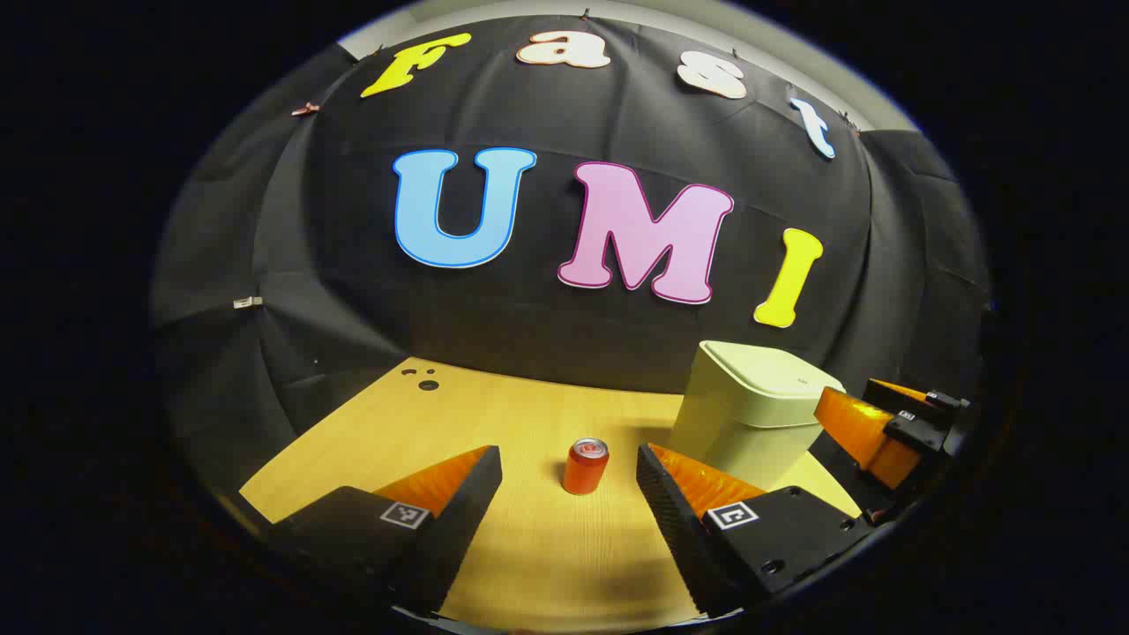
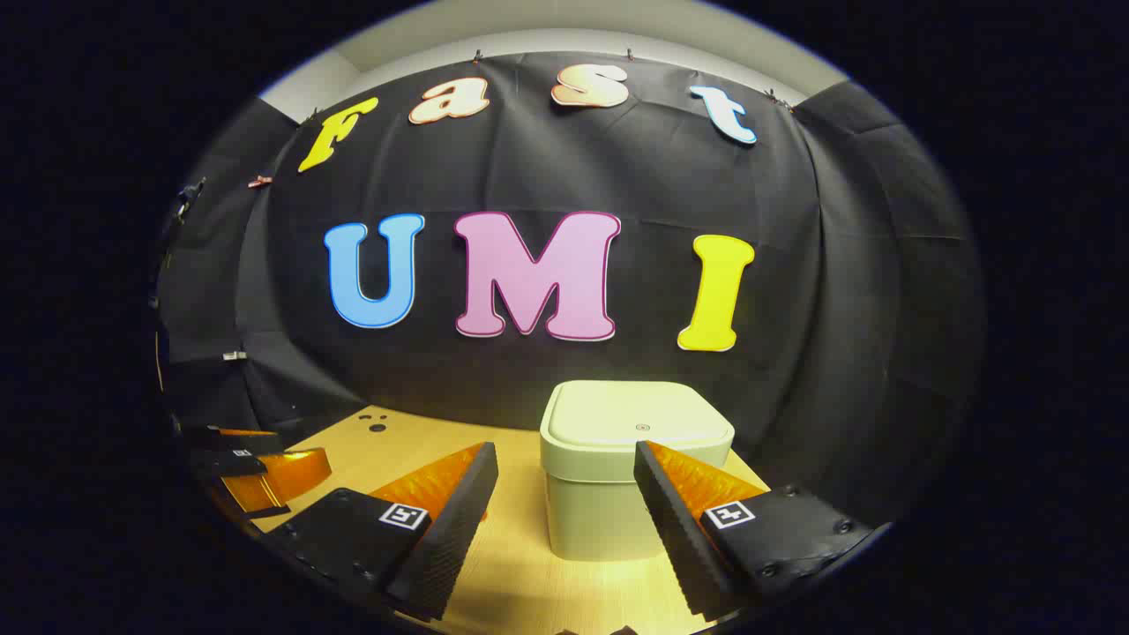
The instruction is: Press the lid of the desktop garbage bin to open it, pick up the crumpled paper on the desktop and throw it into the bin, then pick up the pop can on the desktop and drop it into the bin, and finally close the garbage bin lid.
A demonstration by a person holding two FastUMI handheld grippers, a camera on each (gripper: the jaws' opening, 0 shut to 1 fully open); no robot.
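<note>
An orange pop can (image 1: 585, 466) stands upright on the wooden desktop (image 1: 529, 423), straight ahead of my left gripper (image 1: 569, 463), whose fingers are spread wide and hold nothing. To the can's right sits the pale green bin (image 1: 750, 410) with its lid down. In the right gripper view the same bin (image 2: 631, 459) stands directly in front of my right gripper (image 2: 564, 463), which is open and empty, a little short of the bin. The right gripper (image 1: 882, 428) also appears beside the bin at the far right of the left gripper view.
The wooden desktop (image 2: 512, 564) ends at the black cloth wall behind the bin. A few small dark holes (image 1: 423, 379) mark the desk's far left corner. The left gripper (image 2: 256, 472) appears at the left edge of the right gripper view.
</note>
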